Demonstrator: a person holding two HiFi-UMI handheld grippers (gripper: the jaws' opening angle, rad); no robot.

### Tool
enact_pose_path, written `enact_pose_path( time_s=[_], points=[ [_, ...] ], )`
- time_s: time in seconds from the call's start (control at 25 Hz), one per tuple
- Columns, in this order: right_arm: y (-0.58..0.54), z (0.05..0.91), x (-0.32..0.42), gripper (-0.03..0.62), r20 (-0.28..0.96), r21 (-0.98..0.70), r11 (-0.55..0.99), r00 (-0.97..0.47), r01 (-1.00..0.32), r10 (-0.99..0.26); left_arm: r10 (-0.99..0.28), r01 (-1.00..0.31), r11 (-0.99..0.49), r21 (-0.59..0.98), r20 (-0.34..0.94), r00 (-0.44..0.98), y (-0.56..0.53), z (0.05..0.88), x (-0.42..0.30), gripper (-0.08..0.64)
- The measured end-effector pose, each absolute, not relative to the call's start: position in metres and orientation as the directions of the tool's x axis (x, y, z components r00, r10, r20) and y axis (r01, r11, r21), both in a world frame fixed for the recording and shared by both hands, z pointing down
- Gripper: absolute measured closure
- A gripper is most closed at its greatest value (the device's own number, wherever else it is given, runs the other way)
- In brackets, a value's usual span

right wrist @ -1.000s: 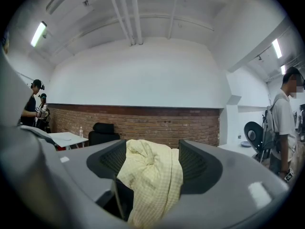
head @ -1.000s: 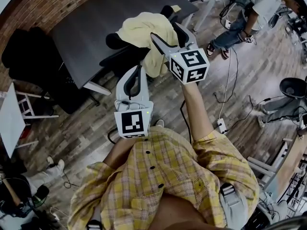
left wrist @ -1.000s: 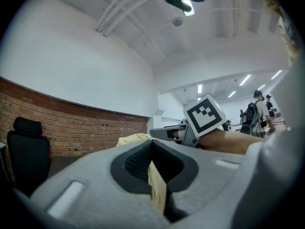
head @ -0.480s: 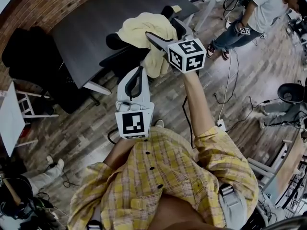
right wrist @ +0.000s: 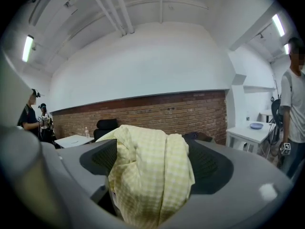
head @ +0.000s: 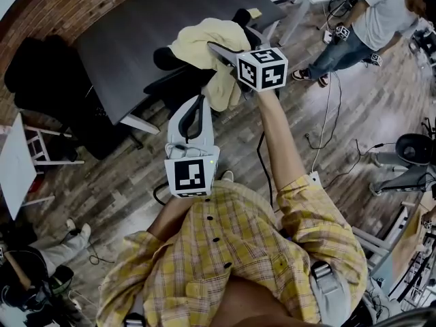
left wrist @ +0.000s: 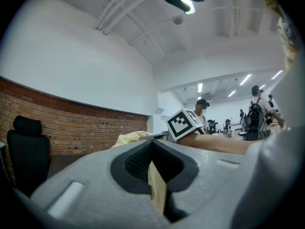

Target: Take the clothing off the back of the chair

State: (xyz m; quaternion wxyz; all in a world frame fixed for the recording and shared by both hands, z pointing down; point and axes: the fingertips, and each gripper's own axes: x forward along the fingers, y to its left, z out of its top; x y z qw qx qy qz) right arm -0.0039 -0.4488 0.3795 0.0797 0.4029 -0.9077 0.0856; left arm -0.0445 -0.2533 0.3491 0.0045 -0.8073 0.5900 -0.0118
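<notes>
Nearest is the person's yellow plaid shirt [head: 231, 251]. Just in front of the chest, the left gripper [head: 199, 99] is held close in and points level, its marker cube toward the body. Its jaws are drawn together with only a thin slit between them. A sliver of pale yellow shows through that slit in the left gripper view, and I cannot tell whether anything is touched.

The bare right forearm [head: 276, 135] is stretched straight out, farther and to the right of the left gripper. It carries the right gripper [head: 228, 45], which tips slightly downward. Its jaws have just been opening and now stand wide apart. In the right gripper view the bunched yellow checked clothing [head: 204, 39] sits between them, leaning toward the left jaw with a gap showing before the right one.

The clothing is draped over the back of the black chair [head: 170, 84], one end hanging down on the near side. The chair is pushed up to a dark grey table [head: 129, 33], with a brick wall [head: 61, 5] beyond. At the far right stands another person [head: 371, 19]
</notes>
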Motion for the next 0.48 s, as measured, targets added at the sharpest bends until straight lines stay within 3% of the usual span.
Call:
enact_pose_path(
  time_s=[0.16, 0.48],
  points=[
    [-0.4537, 0.3869, -0.0079, 0.142, 0.233, -0.079, 0.657, -0.655, -0.749, -0.719, -0.952, -0.952, -0.306, -0.018, 0.021, 0.306, -0.2558, 0.3517, -0.0446, 0.56],
    [-0.4519, 0.3877, -0.004, 0.251, 0.226, -0.074, 0.646, -0.644, -0.759, -0.731, -0.95, -0.95, -0.312, -0.013, 0.028, 0.312, -0.2543, 0.3579, -0.0444, 0.56]
  ],
)
